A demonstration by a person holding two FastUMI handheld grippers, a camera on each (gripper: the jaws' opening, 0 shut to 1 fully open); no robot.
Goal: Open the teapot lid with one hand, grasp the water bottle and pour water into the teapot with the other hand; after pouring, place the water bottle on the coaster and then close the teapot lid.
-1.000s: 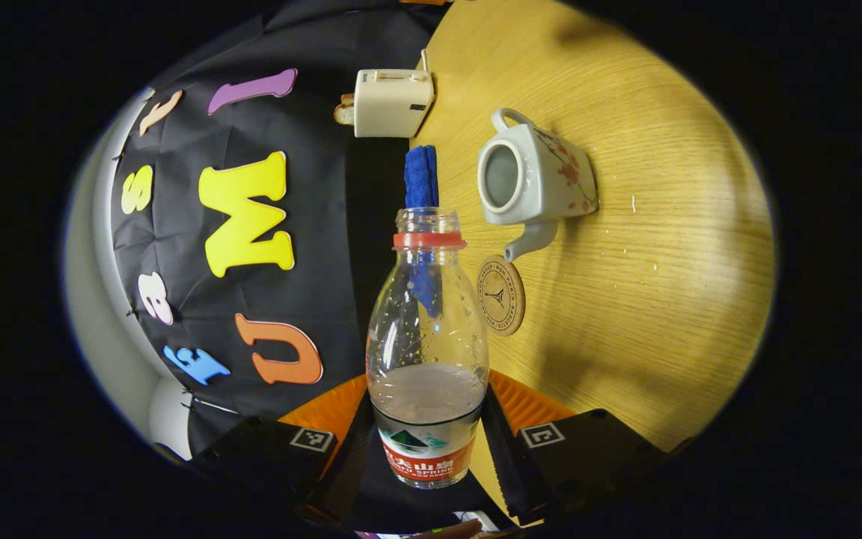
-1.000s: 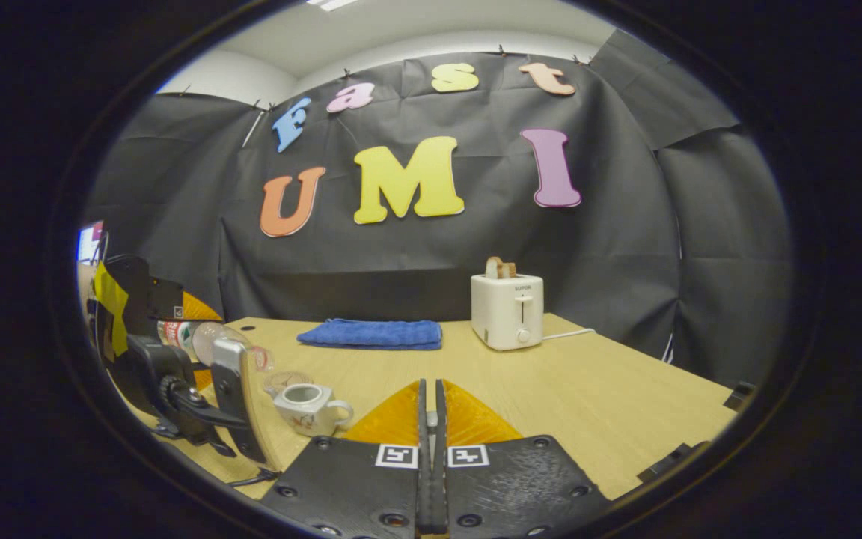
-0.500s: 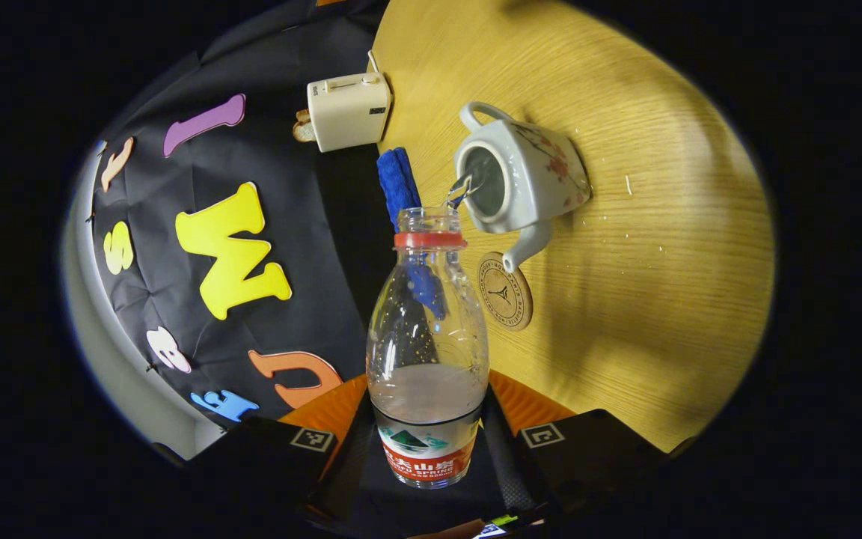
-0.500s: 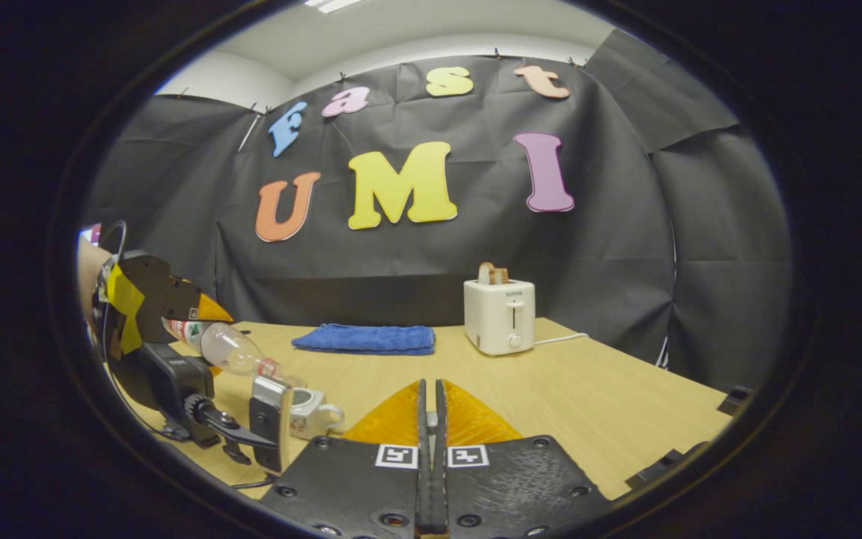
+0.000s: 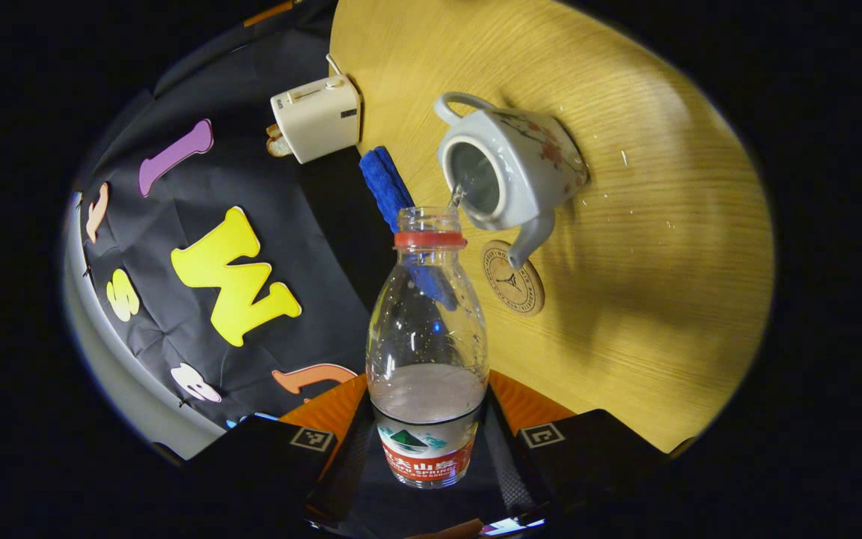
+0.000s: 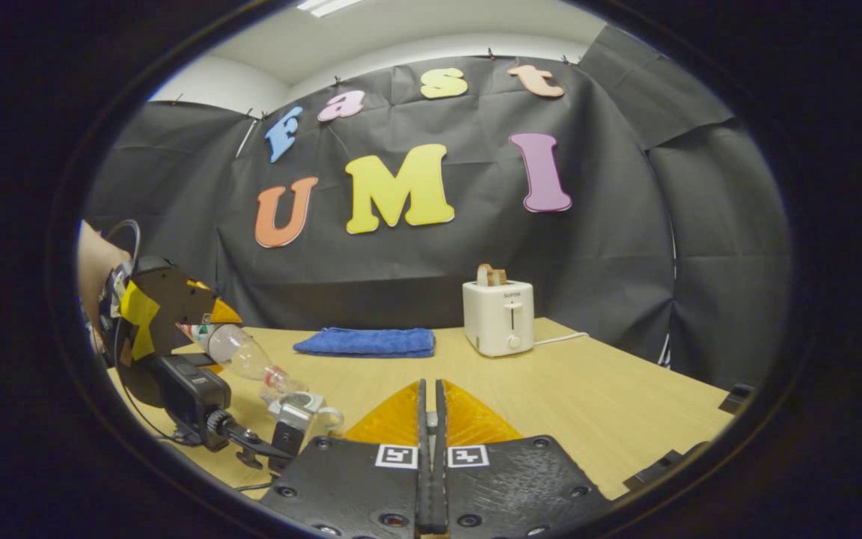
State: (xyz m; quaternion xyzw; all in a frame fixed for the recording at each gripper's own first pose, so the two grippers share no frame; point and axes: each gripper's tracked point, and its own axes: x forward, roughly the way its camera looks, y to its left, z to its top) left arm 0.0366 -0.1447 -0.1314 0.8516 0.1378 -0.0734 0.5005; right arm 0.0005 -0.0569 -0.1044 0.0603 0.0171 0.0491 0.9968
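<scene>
At the bottom of the left gripper view, your left gripper [image 5: 429,449] was clamped on the lower body of the water bottle [image 5: 428,352], both fingers pressing its sides. The bottle's open mouth sat at the rim of the lidless teapot [image 5: 509,176], a thin stream crossing into it. The coaster [image 5: 513,267] lay just below the spout, near frame centre, with bare table [image 5: 648,299] to the right. In the right gripper view, your right gripper [image 6: 429,442] was fully closed; whether it held anything, I cannot tell. Beyond it stood the blue towel [image 6: 365,342] and toaster [image 6: 499,317].
</scene>
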